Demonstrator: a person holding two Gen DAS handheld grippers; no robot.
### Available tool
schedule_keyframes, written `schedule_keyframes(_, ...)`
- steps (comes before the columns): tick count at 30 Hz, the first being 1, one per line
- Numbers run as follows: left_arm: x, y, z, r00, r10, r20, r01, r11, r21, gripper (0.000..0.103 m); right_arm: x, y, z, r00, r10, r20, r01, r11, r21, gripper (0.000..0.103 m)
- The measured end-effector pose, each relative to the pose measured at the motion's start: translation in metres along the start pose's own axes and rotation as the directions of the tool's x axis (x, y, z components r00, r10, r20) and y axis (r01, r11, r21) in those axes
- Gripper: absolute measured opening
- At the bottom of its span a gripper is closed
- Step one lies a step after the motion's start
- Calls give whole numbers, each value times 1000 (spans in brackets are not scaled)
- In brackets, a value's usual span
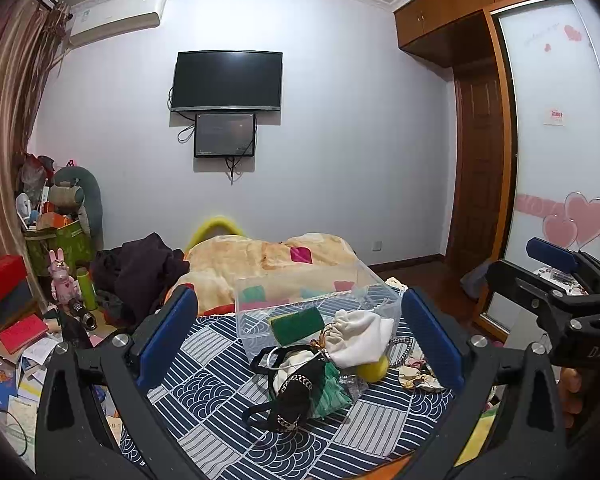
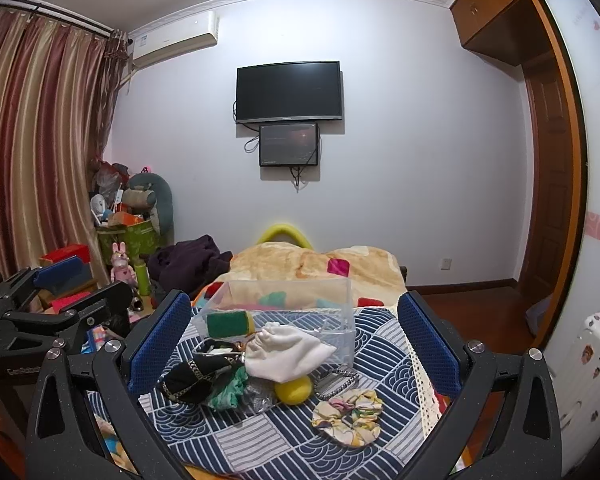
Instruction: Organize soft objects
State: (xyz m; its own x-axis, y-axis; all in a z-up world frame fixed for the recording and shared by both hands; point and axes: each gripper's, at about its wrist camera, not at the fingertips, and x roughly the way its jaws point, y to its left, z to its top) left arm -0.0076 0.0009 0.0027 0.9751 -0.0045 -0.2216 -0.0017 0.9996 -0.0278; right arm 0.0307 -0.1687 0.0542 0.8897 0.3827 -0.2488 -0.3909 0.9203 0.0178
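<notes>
A pile of soft objects lies on the blue patterned bed cover [image 2: 260, 436]: a white drawstring pouch [image 2: 288, 350], a black chain-trimmed cloth [image 2: 188, 378], a green cloth [image 2: 228, 394], a yellow ball [image 2: 294, 390] and a floral scrunchie [image 2: 350, 410]. A green sponge [image 2: 226, 323] leans at a clear plastic box [image 2: 300, 304] behind the pile. My right gripper [image 2: 294, 332] is open and empty, above the pile. My left gripper [image 1: 300, 332] is open and empty over the pouch [image 1: 360, 338], black cloth [image 1: 294, 394], ball [image 1: 374, 368], sponge [image 1: 298, 320] and box [image 1: 320, 292].
A beige blanket [image 2: 312, 264] and dark clothes [image 2: 188, 260] lie behind the box. Boxes, toys and papers crowd the floor at the left [image 1: 28, 320]. A wardrobe [image 1: 560, 140] stands at the right. A white suitcase [image 2: 592, 360] stands beside the bed.
</notes>
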Motion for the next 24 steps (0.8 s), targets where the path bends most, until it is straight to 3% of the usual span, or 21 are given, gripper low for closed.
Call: schedule_keyframes(24, 2, -4, 1, 1000, -21, -10, 21, 1000, -3, 103, 1, 1, -1, 1000, 17, 1, -17, 1000, -3, 103)
